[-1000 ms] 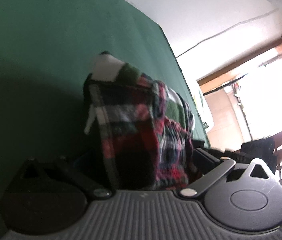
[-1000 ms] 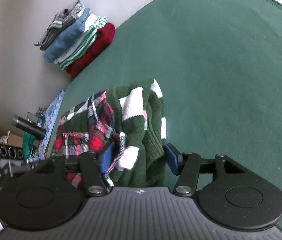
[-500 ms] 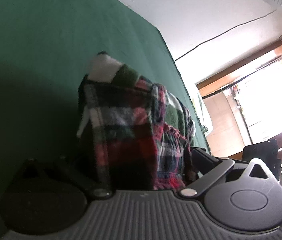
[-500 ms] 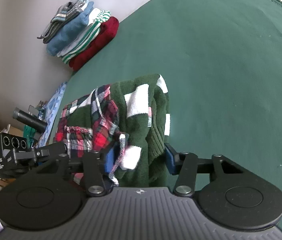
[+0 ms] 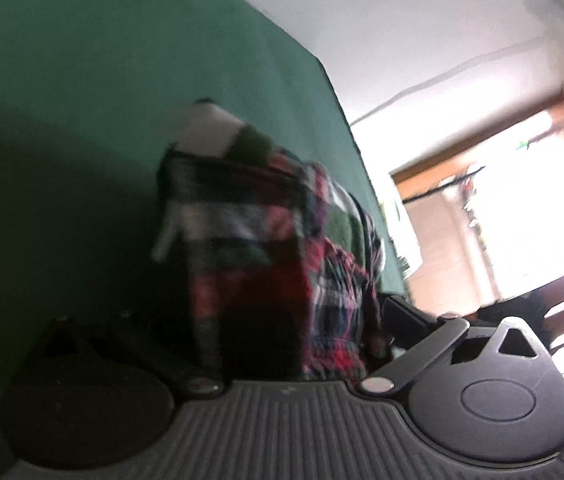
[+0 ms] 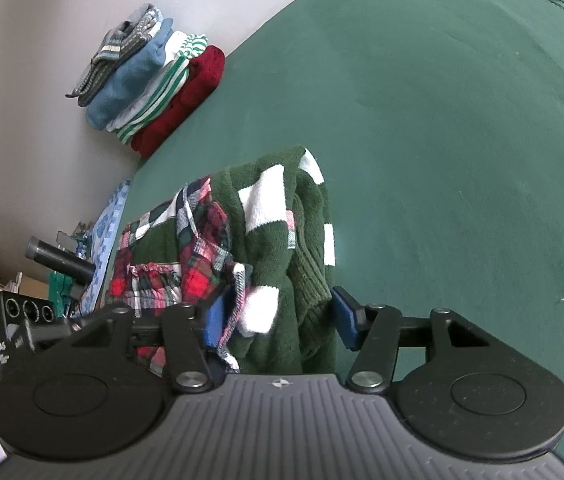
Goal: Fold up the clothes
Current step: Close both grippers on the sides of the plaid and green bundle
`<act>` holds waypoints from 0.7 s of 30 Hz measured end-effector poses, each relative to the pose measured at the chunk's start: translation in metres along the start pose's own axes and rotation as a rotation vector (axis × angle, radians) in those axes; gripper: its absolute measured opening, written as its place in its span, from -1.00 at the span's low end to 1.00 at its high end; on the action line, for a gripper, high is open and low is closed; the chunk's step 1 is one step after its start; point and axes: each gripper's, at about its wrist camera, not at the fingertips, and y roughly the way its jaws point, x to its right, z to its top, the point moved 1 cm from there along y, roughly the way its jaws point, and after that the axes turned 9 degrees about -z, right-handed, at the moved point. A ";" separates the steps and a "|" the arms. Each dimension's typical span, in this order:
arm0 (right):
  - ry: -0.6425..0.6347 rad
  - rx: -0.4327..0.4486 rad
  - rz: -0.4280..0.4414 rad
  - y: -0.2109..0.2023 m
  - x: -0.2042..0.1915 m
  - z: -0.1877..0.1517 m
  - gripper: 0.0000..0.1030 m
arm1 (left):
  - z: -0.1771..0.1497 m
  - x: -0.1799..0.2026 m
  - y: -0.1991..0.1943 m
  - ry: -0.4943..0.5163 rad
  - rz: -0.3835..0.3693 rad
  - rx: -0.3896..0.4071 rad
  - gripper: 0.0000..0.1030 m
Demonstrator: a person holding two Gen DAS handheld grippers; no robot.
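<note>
A folded bundle of clothes, a green-and-white sweater [image 6: 282, 240] wrapped with a red plaid garment [image 6: 185, 256], sits between two handheld grippers above a dark green worktop [image 6: 462, 140]. The right gripper [image 6: 273, 320] has its blue-padded jaws closing on the sweater's near end, a white cuff and a plaid edge caught between them. In the left wrist view, which is blurred, the left gripper [image 5: 282, 328] has the plaid garment [image 5: 261, 248] filling the space between its jaws; its right finger [image 5: 406, 312] presses against the cloth, while the left one is lost in shadow, so how firmly it grips cannot be told for sure. At the worktop's far edge, against the wall, stands a stack of folded clothes [image 6: 149, 80]: grey-striped, blue, green-striped and dark red.
</note>
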 end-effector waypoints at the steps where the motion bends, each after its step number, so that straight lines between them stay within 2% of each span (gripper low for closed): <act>1: 0.003 0.000 0.002 -0.001 0.001 0.000 0.12 | 0.000 -0.004 -0.004 -0.022 -0.010 0.005 0.96; 6: 0.045 -0.002 0.038 -0.003 0.009 -0.002 0.16 | -0.004 -0.010 -0.023 -0.032 -0.024 0.003 0.97; 11: 0.032 -0.016 0.036 -0.003 0.006 0.001 0.18 | -0.011 -0.010 -0.028 -0.026 -0.081 0.019 0.95; 15: 0.014 -0.019 0.038 0.000 0.004 0.003 0.18 | -0.021 0.000 -0.026 0.064 -0.047 0.026 0.88; 17: 0.012 -0.021 0.040 0.002 0.003 0.005 0.09 | -0.026 0.004 -0.024 0.071 -0.031 0.038 0.85; 19: 0.019 -0.021 0.045 0.003 0.004 0.005 0.03 | -0.030 0.009 -0.024 0.074 -0.009 0.044 0.70; 21: 0.004 -0.007 0.040 0.000 0.001 0.004 -0.02 | -0.031 0.012 -0.028 0.089 0.017 0.042 0.70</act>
